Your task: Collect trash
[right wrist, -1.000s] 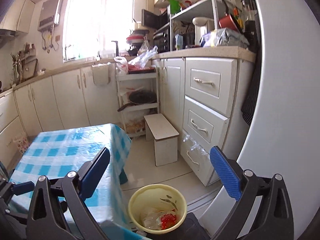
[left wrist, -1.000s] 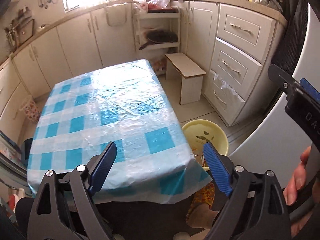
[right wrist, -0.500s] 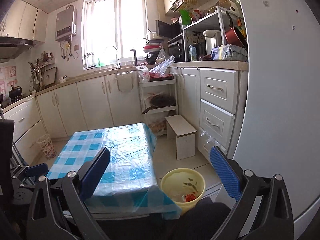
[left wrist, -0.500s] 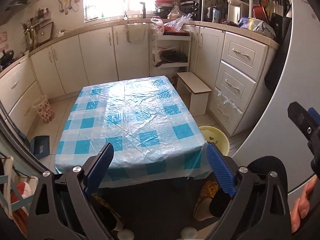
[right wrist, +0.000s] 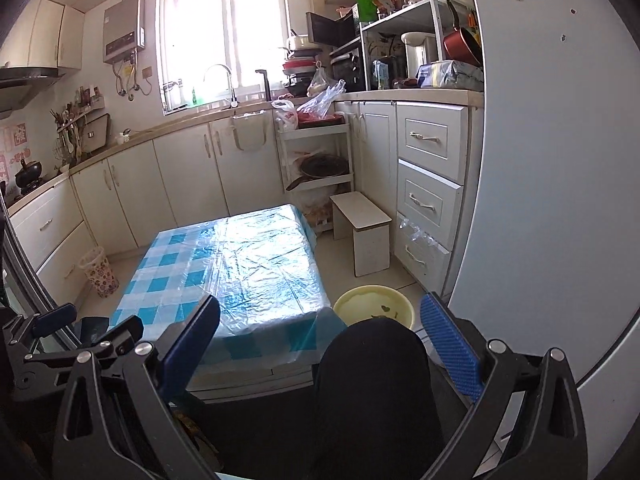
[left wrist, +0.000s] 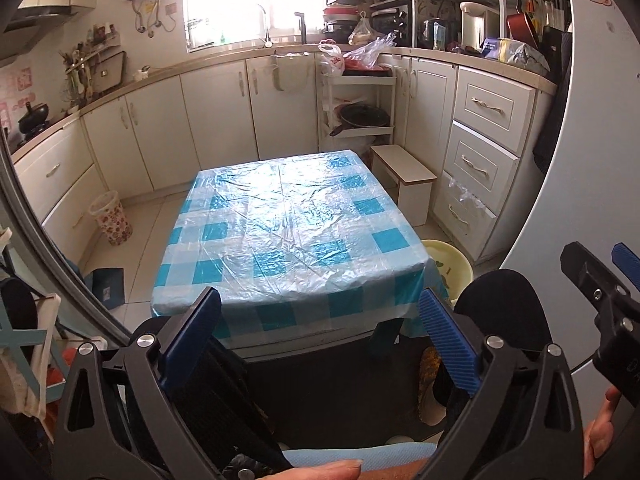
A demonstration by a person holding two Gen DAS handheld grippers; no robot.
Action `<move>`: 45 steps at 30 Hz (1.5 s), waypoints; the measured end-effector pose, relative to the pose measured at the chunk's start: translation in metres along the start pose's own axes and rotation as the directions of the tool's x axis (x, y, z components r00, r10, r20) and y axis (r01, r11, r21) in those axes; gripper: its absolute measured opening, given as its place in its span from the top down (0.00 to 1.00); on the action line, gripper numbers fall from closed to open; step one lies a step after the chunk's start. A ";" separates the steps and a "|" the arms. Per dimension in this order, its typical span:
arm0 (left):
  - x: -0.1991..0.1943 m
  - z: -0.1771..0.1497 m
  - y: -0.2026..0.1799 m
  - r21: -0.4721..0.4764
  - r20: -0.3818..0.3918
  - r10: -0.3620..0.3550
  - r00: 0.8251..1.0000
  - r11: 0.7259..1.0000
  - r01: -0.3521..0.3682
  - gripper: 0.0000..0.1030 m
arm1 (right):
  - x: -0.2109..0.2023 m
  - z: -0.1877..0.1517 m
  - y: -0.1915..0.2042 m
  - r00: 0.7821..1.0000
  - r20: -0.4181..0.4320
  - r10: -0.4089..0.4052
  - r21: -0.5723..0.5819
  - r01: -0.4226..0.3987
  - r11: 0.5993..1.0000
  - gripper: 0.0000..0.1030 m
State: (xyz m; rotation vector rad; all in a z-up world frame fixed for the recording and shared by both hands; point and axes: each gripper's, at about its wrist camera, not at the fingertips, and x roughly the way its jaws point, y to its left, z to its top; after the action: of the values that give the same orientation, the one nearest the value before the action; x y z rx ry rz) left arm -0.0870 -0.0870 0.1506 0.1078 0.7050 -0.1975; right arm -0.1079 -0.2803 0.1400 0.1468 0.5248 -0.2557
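Jaws: both your grippers gape wide, empty | left gripper (left wrist: pixel 320 344), right gripper (right wrist: pixel 320 340) near you | yellow basin (right wrist: pixel 374 306) right of checked table (left wrist: pixel 288 236)

We count one low table (left wrist: pixel 288 216) under a blue-and-white checked plastic cloth, one yellow basin (right wrist: pixel 374 306) on the floor beside it, and one small white stool (right wrist: pixel 362 232). One floral wastebasket (left wrist: pixel 112 220) stands by the cabinets. We see three drawers (right wrist: pixel 430 200) stacked in the right-hand unit, one dark pan (right wrist: pixel 322 166) on the open shelf rack, one sink faucet (right wrist: pixel 224 80) and one wall-mounted water heater (right wrist: pixel 124 32). Two open grippers, the left gripper (left wrist: pixel 320 344) and the right gripper (right wrist: pixel 320 344).
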 end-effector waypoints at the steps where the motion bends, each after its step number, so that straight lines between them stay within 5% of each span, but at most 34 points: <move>1: -0.001 -0.002 0.001 -0.001 0.000 0.003 1.000 1.000 -0.003 0.08 | 0.000 0.000 0.002 1.000 0.000 0.003 -0.002 -0.003 1.000 0.07; 45: -0.006 -0.011 0.005 -0.011 -0.004 0.062 0.998 0.998 -0.062 0.08 | -0.008 -0.019 0.015 1.000 -0.019 -0.012 -0.036 0.012 0.999 0.07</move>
State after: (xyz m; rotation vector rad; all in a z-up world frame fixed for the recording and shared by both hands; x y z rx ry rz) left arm -0.0977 -0.0792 0.1464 0.1193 0.7058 -0.1341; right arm -0.1197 -0.2599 0.1291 0.1111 0.5495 -0.2564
